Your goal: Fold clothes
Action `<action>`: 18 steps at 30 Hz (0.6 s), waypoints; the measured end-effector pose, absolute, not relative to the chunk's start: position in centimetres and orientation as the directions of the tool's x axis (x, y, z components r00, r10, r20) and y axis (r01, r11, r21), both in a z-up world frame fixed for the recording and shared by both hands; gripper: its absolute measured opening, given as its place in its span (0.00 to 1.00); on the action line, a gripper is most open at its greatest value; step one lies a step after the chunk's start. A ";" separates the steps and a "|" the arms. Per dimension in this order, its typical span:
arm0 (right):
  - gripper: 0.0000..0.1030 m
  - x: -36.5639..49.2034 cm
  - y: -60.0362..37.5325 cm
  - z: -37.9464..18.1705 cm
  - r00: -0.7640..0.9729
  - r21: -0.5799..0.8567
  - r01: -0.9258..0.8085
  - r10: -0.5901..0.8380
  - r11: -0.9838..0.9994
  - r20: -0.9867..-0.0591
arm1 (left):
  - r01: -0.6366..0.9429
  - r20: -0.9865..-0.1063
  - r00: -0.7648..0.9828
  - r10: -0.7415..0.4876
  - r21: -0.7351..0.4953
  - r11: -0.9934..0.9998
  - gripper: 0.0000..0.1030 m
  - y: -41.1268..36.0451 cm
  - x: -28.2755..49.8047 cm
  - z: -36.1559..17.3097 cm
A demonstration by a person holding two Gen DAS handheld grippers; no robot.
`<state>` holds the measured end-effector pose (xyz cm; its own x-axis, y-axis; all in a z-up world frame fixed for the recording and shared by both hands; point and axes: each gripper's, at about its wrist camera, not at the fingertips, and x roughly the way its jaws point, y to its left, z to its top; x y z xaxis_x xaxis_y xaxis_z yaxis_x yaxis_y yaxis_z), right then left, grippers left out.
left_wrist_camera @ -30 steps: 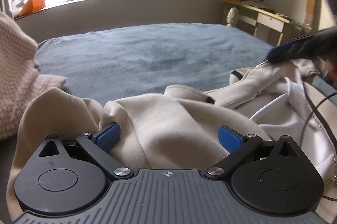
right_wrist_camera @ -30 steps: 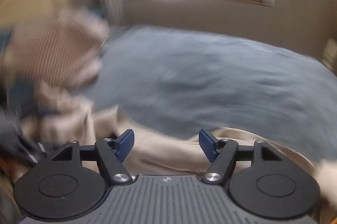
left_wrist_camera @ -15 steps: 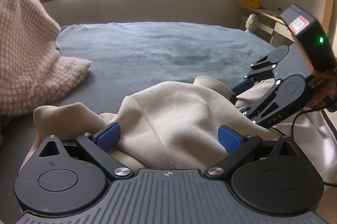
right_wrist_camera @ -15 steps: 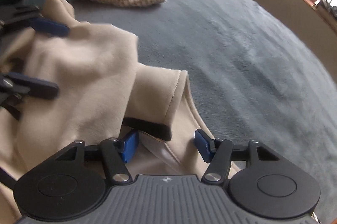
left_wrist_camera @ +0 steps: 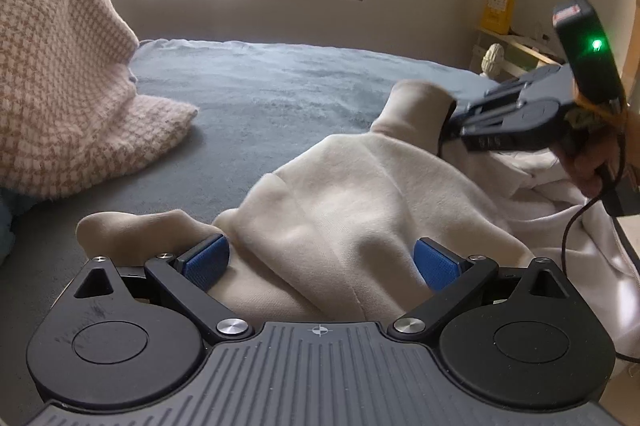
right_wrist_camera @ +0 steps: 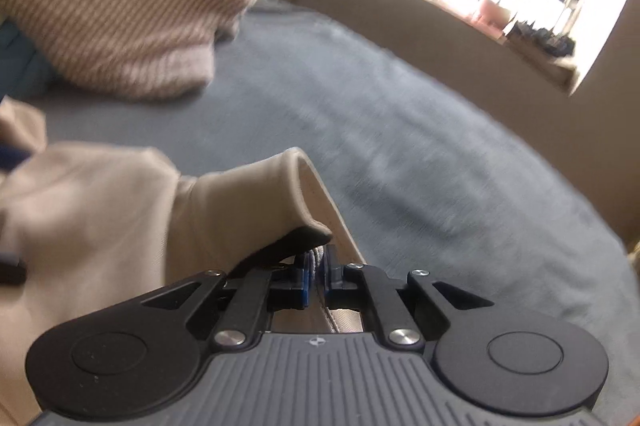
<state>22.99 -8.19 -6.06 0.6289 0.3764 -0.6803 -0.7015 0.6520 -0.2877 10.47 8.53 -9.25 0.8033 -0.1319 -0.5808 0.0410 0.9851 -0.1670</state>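
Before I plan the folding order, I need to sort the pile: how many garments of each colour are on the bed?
Cream garment, gripped at its edge: 1
White garment, beside it: 1
Pink-and-white knit: 1
Total: 3

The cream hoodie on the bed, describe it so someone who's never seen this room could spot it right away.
Start at the wide grey-blue bed below the bright window. At its near edge lies a crumpled heap, the cream hoodie, with the left gripper open around one fold and the right gripper shut on its dark-trimmed edge. Unlike the pink-and-white knit sweater beside it, it is plain, smooth and cream.
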 end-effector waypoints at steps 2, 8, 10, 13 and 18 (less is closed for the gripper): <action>0.05 23.4 -8.3 -5.1 0.680 -0.319 -0.664 0.369 0.676 -0.633 | 0.030 -0.575 0.808 -0.125 -0.172 0.985 0.97 8.8 10.6 -9.2; 0.05 26.6 -8.2 -2.9 0.778 -0.327 -0.556 0.338 0.764 -0.530 | -0.018 -0.568 0.817 -0.100 -0.199 0.980 0.97 10.0 11.0 -9.1; 0.05 27.8 -7.8 -2.6 0.792 -0.328 -0.538 0.332 0.776 -0.513 | -0.030 -0.564 0.821 -0.095 -0.209 0.978 0.97 10.4 11.2 -9.1; 0.05 29.8 -6.8 -2.4 0.811 -0.335 -0.516 0.324 0.788 -0.488 | -0.046 -0.552 0.830 -0.081 -0.211 0.976 0.97 10.9 11.4 -8.8; 0.05 33.6 -4.8 -3.3 0.819 -0.288 -0.480 0.305 0.829 -0.486 | -0.067 -0.552 0.831 -0.067 -0.220 0.973 0.98 11.4 11.9 -8.8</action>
